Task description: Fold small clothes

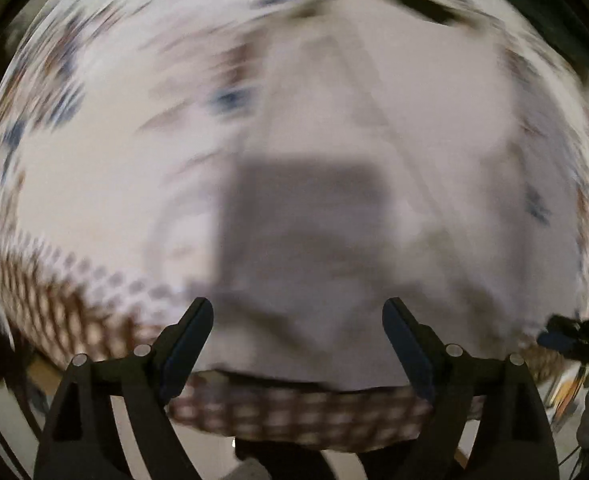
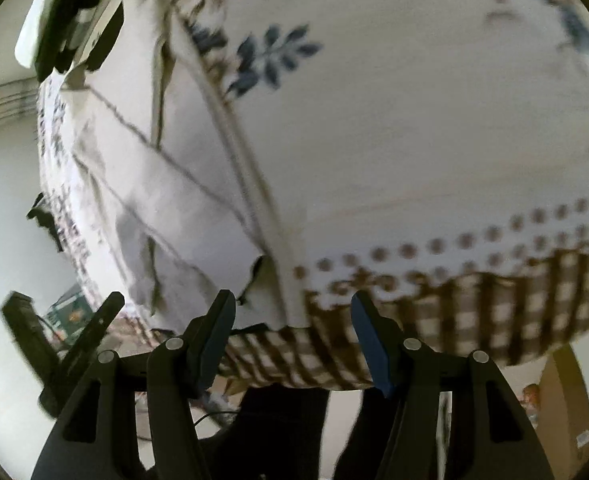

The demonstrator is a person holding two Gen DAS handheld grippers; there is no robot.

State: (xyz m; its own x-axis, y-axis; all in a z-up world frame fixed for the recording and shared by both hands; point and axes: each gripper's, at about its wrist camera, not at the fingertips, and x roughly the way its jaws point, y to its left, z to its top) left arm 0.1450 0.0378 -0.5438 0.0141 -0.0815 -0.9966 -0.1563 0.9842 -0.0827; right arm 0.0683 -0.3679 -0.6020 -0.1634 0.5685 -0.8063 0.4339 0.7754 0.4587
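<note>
One pale garment (image 2: pixel 166 200), creased and seamed, lies on a table covered by one tablecloth (image 2: pixel 434 140) printed with blue leaf sprigs, brown dots and a brown checked border. In the right wrist view the garment occupies the left part of the table, its near edge at the table's near rim. The right gripper (image 2: pixel 292 312) has its two fingers spread, nothing between them, just near of that rim. In the blurred left wrist view the left gripper (image 1: pixel 298 316) likewise stands spread and empty above the pale cloth (image 1: pixel 334 140); one square shadow (image 1: pixel 306 216) falls ahead of it.
</note>
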